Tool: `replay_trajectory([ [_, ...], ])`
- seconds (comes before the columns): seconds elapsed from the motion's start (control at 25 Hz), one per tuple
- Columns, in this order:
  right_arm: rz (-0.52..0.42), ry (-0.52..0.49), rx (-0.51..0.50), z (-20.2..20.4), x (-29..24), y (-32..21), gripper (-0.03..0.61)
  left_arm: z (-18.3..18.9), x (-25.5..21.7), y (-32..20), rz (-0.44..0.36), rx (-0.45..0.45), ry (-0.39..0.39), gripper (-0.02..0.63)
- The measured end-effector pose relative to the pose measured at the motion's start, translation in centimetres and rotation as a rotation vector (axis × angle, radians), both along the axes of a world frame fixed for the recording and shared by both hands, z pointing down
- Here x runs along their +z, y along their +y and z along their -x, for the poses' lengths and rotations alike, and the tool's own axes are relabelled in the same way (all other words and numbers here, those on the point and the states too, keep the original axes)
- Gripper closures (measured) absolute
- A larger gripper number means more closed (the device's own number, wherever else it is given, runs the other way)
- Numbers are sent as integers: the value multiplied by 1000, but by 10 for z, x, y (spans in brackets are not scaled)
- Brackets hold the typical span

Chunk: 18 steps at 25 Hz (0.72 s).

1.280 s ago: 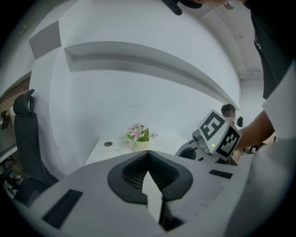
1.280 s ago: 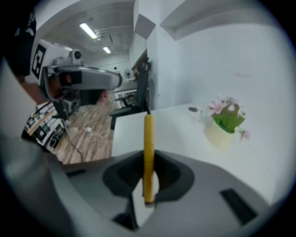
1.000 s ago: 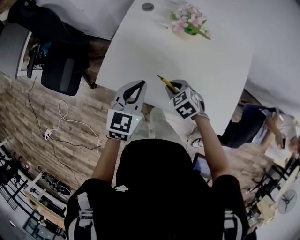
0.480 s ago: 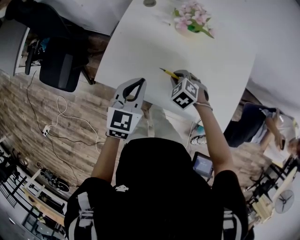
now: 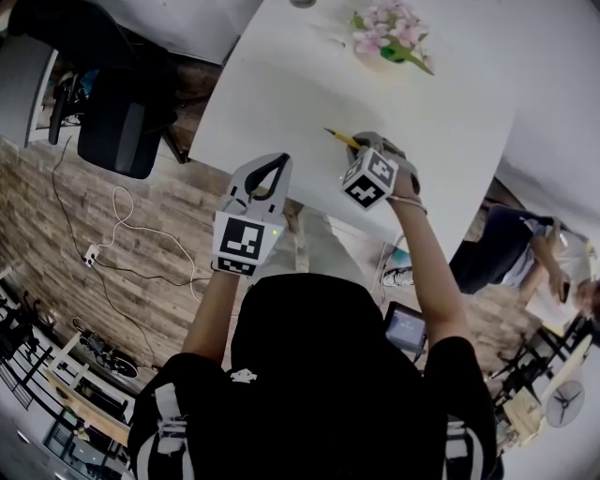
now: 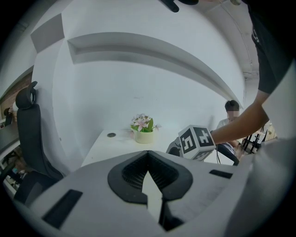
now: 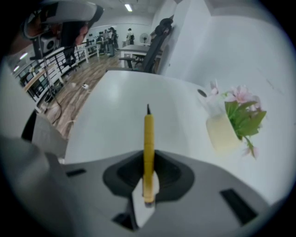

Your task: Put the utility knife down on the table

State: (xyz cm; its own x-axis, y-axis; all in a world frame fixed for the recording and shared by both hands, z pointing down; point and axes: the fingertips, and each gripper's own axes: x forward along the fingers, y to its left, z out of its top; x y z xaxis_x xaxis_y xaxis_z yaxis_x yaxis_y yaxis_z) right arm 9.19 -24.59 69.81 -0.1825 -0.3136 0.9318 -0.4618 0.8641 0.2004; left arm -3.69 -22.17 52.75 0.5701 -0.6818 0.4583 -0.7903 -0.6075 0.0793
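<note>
The yellow utility knife [image 5: 339, 139] has a dark tip and sticks forward out of my right gripper [image 5: 361, 146], which is shut on its handle. It hangs over the near part of the white table [image 5: 281, 84], and I cannot tell whether it touches the top. In the right gripper view the knife [image 7: 148, 139] runs straight up from between the jaws of the right gripper [image 7: 148, 162]. My left gripper [image 5: 279, 162] is shut and empty, held at the table's near edge to the left. In its own view the left gripper [image 6: 148, 155] has its tips meeting.
A pot of pink flowers [image 5: 389, 37] stands at the table's far side, near a round cable grommet [image 5: 302, 3]. A black office chair [image 5: 117, 131] and loose cables [image 5: 122, 234] are on the wooden floor to the left. A seated person [image 5: 506, 248] is to the right.
My right gripper has carried the knife a little farther out over the table. The left gripper has stayed almost where it was.
</note>
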Motion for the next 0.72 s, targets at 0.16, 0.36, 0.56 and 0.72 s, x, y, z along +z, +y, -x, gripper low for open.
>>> replay_trajectory([
  [0.16,-7,13,-1,0,5,-1,503,2,2,0,7,-6,2,598],
  [0.36,-4,19,10,0,10,-3,502,4,4,-2,13,-11,3,598],
  [0.56,-2,28,32,-2,12,-6,502,6,8,0,29,-22,6,598],
  [0.72,3,35,27,-2,15,-6,502,7,12,3,39,-19,-1,598],
])
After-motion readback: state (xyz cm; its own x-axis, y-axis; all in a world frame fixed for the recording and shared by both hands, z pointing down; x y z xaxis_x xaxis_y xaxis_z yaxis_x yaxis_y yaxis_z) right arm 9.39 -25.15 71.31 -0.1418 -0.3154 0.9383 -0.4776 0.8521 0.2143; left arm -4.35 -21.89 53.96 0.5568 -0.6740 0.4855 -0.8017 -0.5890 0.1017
